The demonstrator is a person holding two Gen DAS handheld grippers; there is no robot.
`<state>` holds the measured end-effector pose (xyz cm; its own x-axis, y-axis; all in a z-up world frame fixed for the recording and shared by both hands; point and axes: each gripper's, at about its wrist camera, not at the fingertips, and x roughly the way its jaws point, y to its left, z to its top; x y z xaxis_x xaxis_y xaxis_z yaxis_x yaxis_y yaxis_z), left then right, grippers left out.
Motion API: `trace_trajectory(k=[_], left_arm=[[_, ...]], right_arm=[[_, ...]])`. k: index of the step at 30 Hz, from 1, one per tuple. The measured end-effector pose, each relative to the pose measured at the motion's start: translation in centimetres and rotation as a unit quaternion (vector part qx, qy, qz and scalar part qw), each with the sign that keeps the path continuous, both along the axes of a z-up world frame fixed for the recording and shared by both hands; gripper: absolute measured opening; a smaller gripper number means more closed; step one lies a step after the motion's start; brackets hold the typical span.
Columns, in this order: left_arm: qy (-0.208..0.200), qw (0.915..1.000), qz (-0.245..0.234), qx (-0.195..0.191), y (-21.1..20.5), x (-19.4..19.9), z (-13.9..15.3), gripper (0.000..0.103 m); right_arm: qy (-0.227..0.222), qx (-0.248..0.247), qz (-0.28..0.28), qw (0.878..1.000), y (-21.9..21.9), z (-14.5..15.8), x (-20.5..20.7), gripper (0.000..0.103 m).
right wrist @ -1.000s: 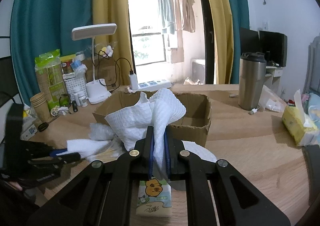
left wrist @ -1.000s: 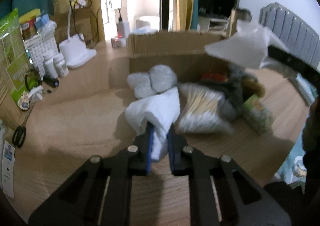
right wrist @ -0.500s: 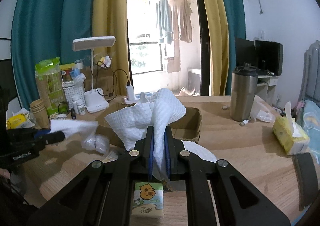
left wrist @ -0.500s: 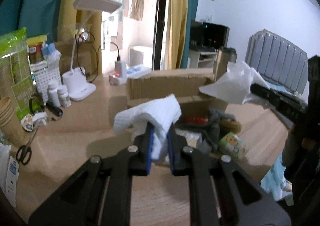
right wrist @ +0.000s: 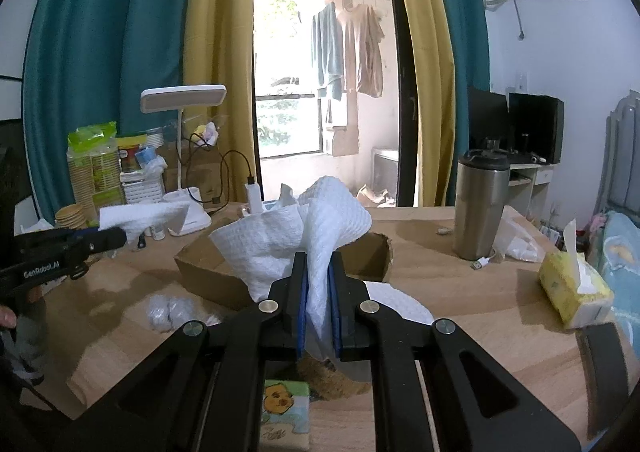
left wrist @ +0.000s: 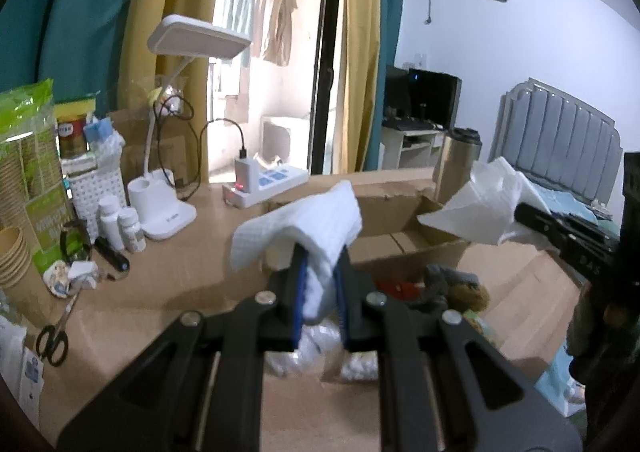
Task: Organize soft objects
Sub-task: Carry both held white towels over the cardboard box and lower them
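White cloths (left wrist: pixel 320 220) (right wrist: pixel 320 228) clamped in left gripper (left wrist: pixel 320 306) and right gripper (right wrist: pixel 318 310); best carry each over the box (right wrist: pixel 380 256), release low inside.

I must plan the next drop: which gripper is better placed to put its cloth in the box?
Probably right: the right gripper holds its cloth just before the box. The left gripper holds its cloth further back.

We've got two white waffle-textured cloths up in the air, each pinched and drooping: one cloth (left wrist: pixel 316 228) over the box's near wall, the other cloth (right wrist: pixel 304 236) in front of the cardboard box (right wrist: pixel 208 272), which sits open mid-table on the wood.
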<state>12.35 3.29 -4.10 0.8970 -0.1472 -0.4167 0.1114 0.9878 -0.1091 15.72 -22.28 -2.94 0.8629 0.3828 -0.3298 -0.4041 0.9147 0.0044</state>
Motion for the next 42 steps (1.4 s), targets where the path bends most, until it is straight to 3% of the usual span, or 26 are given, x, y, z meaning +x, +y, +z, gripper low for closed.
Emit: trace_trajectory(k=[9,26,34,42], left_arm=[[0.009,0.9994,0.010,-0.030,1.5,3.6,-0.7,0.015],[0.013,0.9996,-0.004,-0.025,1.1,8.0,-1.1,0.015],[0.041,0.9988,-0.013,-0.021,0.4,10.3,-2.5,0.015],[0.079,0.9967,-0.014,-0.014,-0.3,12.4,-4.4,0.015]], right_arm=[[0.010,0.006,-0.012,1.000,0.1,-0.1,3.1,0.011],[0.023,0.003,-0.021,1.000,2.0,0.3,8.0,0.011],[0.035,0.001,-0.009,0.999,2.7,-0.2,9.8,0.011],[0.089,-0.025,0.017,0.996,4.9,-2.6,12.3,0.011]])
